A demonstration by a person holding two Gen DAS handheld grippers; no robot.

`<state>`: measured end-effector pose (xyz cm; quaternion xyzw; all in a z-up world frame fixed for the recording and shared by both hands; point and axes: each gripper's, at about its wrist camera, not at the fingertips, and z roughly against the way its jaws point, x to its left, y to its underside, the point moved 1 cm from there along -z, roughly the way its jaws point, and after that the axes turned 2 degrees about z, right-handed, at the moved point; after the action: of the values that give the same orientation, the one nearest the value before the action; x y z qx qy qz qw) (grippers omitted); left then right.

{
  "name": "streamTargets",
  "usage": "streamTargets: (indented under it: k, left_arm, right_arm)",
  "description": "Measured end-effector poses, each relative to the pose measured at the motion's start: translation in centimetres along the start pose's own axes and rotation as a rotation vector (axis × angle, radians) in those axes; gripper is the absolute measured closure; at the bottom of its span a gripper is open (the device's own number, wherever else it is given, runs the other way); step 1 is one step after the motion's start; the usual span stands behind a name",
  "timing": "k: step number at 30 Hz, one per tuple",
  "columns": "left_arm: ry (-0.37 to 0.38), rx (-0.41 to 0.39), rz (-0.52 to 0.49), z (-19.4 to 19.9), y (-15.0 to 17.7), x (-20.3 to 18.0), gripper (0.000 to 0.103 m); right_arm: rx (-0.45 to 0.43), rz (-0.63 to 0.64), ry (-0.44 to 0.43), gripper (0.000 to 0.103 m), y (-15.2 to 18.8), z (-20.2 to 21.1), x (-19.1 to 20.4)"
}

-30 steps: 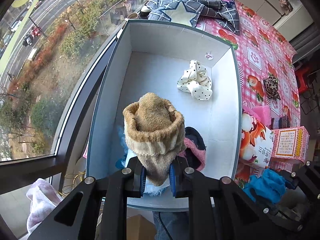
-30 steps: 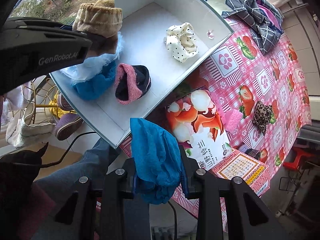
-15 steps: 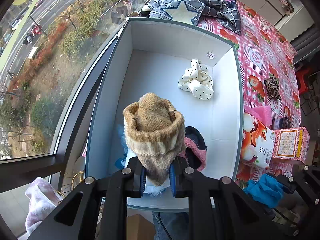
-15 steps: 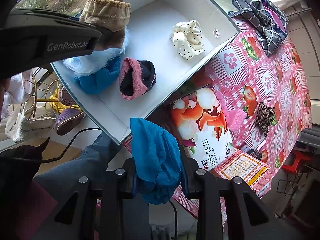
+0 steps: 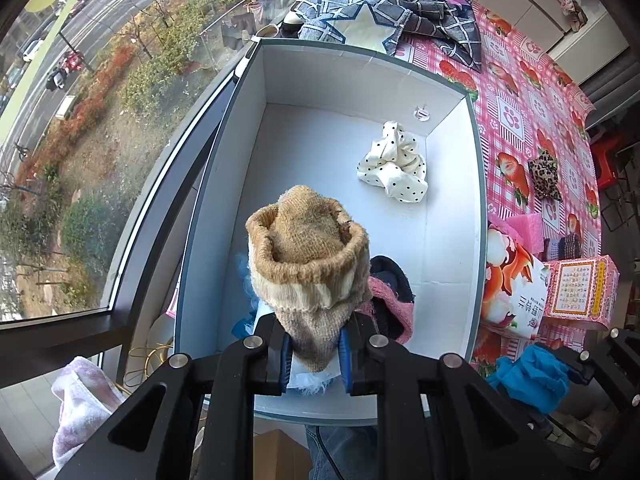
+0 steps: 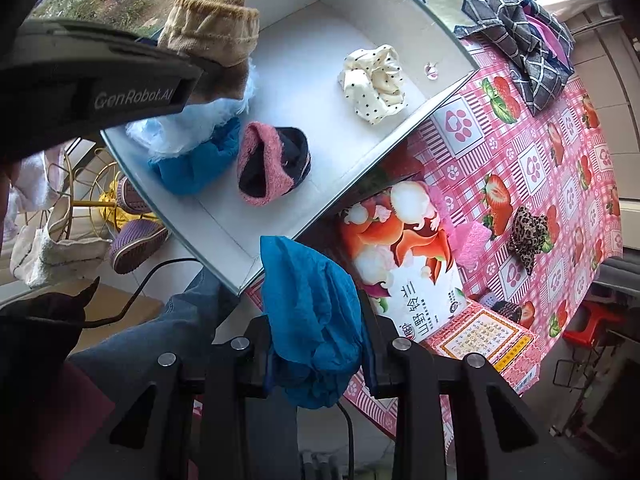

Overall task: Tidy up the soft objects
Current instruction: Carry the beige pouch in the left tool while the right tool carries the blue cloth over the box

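I see a table under a pink strawberry cloth (image 5: 516,116) along the right of the left view. Directly on it: a white box (image 5: 452,216) at centre, checked fabric (image 5: 400,4) at top, a leopard scrunchie (image 5: 545,174), a picture carton (image 5: 510,280) and a pink printed box (image 5: 580,292) at right.

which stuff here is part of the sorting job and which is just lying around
Part of the job:
- tan knit sock in the left gripper
- blue cloth in the right gripper
- white box
- polka-dot cloth
- pink-and-black sock

Just lying about:
- printed cartons
- checked fabric
- slipper
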<state>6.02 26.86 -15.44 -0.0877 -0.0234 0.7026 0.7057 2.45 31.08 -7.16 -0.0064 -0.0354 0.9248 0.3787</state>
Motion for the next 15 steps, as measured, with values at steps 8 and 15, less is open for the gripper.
streamTargets:
  k: [8, 15]
  left_arm:
    - [0.001, -0.023, -0.003, 0.7, -1.5, 0.0, 0.083]
    - [-0.002, -0.027, -0.014, 0.6, -2.9, -0.3, 0.083]
  right_arm:
    - [-0.051, -0.159, -0.074, 0.071, -1.9, 1.5, -4.0]
    - [-0.105, -0.287, -0.159, 0.071, -4.3, 2.6, -7.0]
